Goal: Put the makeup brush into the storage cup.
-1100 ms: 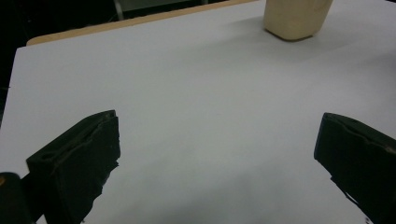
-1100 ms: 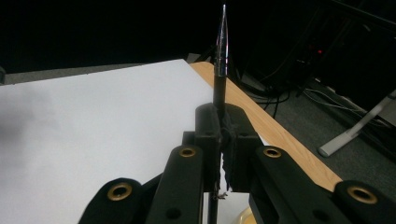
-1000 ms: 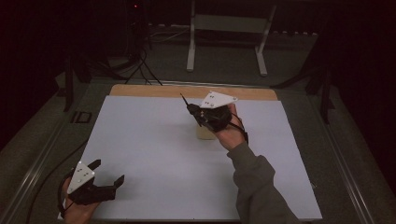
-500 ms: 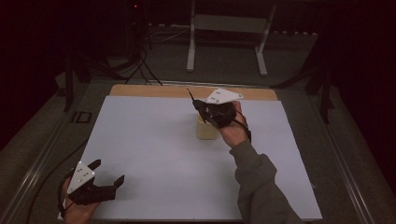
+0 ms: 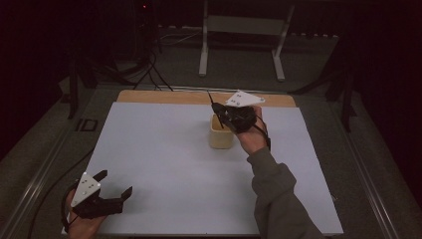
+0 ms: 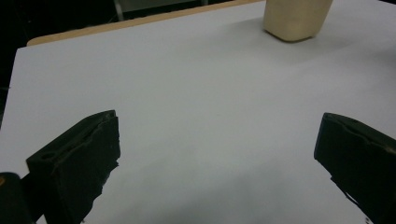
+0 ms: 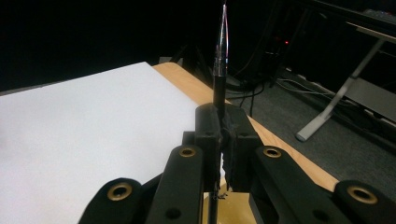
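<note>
Right tongs clamp a thin dark rod, possibly a pen, directly above a cream cup on the white counter. Left tongs rest apart near the counter's front corner.

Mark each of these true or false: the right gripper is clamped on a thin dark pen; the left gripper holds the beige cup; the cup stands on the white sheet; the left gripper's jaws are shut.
1. The right gripper is clamped on a thin dark pen. True.
2. The left gripper holds the beige cup. False: it is far from the cup, near the sheet's front corner, with nothing between its jaws.
3. The cup stands on the white sheet. True.
4. The left gripper's jaws are shut. False: they stand wide apart.
</note>
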`<state>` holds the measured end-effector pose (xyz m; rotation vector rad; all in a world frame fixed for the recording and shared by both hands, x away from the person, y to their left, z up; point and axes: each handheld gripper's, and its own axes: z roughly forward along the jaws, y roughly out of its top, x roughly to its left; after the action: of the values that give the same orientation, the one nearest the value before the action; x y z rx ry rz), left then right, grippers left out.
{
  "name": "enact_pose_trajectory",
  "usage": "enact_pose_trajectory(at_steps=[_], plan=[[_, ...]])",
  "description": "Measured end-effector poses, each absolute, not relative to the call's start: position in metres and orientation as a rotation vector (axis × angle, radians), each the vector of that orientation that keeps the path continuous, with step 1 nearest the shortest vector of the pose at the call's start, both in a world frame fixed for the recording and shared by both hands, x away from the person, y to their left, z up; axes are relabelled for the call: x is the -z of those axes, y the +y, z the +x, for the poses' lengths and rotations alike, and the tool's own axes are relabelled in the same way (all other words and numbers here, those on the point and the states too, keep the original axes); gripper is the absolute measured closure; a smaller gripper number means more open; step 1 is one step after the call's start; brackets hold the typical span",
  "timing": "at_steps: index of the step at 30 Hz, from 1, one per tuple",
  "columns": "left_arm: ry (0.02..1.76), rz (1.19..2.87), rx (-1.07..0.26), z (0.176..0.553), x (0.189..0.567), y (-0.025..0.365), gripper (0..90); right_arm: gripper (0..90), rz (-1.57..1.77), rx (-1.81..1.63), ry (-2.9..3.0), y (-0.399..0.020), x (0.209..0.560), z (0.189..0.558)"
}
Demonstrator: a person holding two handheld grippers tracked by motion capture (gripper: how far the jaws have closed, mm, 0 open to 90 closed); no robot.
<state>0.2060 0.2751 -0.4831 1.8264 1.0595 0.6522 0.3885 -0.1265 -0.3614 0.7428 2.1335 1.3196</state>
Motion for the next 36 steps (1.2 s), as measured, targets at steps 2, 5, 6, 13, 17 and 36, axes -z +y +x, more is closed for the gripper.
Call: enact_pose_trajectory(at_steps=[2,5,6,13,17,36], plan=[[1.059,1.826,-0.653,0.206,0.483,0.275,1.6,85.4,0.750,-1.322,2.130,-0.127,0.362,0.389],[1.058,1.829,-0.653,0.206,0.483,0.275,1.6,85.4,0.775,-1.318,2.117,-0.131,0.363,0.392],[1.059,1.828,-0.652,0.206,0.483,0.275,1.6,85.4,0.783,-1.320,2.114,-0.132,0.363,0.392],[1.058,1.826,-0.652,0.206,0.483,0.275,1.6,85.4,0.823,-1.323,2.074,-0.139,0.364,0.396],[1.059,1.826,-0.653,0.206,0.483,0.275,1.6,85.4,0.846,-1.321,2.060,-0.144,0.365,0.399],[1.059,1.827,-0.654,0.205,0.483,0.276,1.6,85.4,0.882,-1.324,2.055,-0.147,0.372,0.403]])
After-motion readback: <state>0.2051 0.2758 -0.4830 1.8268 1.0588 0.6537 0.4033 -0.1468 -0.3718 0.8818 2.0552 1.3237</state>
